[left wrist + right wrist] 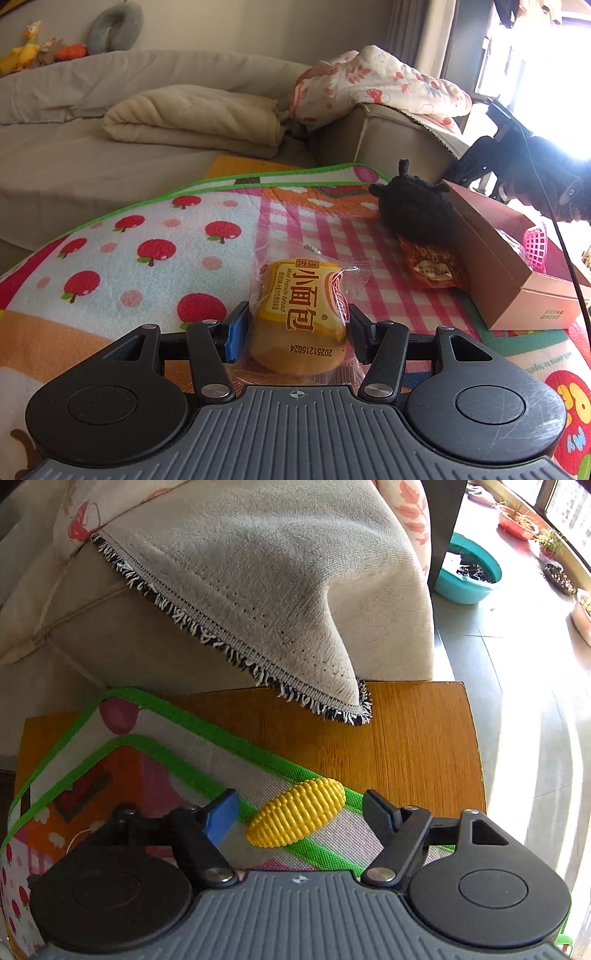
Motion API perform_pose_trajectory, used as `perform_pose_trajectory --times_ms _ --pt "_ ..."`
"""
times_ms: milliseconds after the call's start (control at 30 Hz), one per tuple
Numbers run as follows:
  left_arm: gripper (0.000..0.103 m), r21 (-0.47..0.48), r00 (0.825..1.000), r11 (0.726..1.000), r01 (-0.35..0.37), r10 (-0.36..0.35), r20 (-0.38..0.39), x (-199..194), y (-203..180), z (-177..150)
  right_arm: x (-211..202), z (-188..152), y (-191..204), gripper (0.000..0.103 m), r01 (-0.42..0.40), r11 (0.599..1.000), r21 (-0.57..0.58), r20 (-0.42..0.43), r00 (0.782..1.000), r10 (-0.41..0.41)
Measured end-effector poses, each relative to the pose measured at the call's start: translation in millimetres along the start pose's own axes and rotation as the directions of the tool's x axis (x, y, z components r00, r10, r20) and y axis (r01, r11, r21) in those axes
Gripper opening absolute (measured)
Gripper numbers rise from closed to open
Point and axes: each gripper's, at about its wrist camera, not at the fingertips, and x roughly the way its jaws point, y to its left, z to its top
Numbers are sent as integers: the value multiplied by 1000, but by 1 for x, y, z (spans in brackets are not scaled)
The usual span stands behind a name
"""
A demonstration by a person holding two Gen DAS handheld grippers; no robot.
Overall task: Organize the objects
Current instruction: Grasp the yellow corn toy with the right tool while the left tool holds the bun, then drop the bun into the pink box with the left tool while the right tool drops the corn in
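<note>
my left claw has the wrapped mini french bread in its clear and yellow plastic packet right between the fingers, the blue pad tight against one side of the bun and the black finger against the crinkled wrapper on the other. so that claw is pinching the bread, held just above the colourful play mat with red apples, pink gingham and a green border. beyond the bread on the gingham patch lies a red and gold foil snack packet, and a black crocheted soft toy sits on its far end, leaning against the long wall of the open pinkish-brown cardboard box. a pink plastic mesh basket pokes up inside that box. above the box's far end there is a black-gloved hand, dark against the window glare. past the mat's far edge is the beige sofa with a folded cream blanket on it.

over on my right, the claw points down at the mat's green-bordered far corner, which lies on a wooden tabletop. a yellow plastic toy corn cob lies slantwise across the green edging there, between my fingers, with a gap showing on both sides. so this claw is spread around the corn, not gripping it. a fringed grey cloth hangs from the sofa arm down onto the tabletop's far edge.
</note>
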Motion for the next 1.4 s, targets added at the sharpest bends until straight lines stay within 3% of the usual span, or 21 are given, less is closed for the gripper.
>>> perform_pose_trajectory --times_ms 200,333,433,600,667,733,833,967,1067,1167,1300,1400 --pt "59 -26 1000 1000 19 -18 4 -1 5 0 -28 -13 12 51 27 1000 -10 137 990 -26" --pt "59 -27 1000 999 19 -19 4 -1 5 0 -90 -36 26 51 -9 999 -41 294 956 20" --pt "59 -38 1000 999 26 -26 7 -1 6 0 -144 -80 44 51 -31 989 -142 385 919 84" --pt "58 -50 999 998 31 -31 8 -4 6 0 -194 -186 62 52 -141 944 -299 360 899 249" --pt "58 -30 999 999 41 -41 -1 -8 -2 -1 -196 -230 66 52 -177 923 -341 321 901 292" --pt "57 -40 993 992 118 -119 -23 -17 -14 -5 -191 -274 63 52 -210 908 -362 268 910 317" --pt "57 -1 985 985 173 -173 -26 -33 -42 -13 -172 -322 51 52 -213 907 -363 212 929 303" --pt "57 36 972 974 224 -220 -86 -46 -79 -24 -140 -365 38 52 -165 913 -373 166 957 240" --pt "57 76 960 964 255 -243 -141 -51 -102 -36 -126 -391 31 52 -178 907 -382 130 961 244" --pt "58 129 956 957 259 -235 -178 -56 -120 -45 -126 -414 31 52 -114 893 -435 182 961 211" --pt "58 163 958 957 240 -206 -200 -60 -135 -51 -129 -432 27 65 -32 890 -455 252 954 163" --pt "58 179 962 958 223 -186 -201 -65 -139 -56 -130 -439 20 65 14 898 -440 292 948 128"
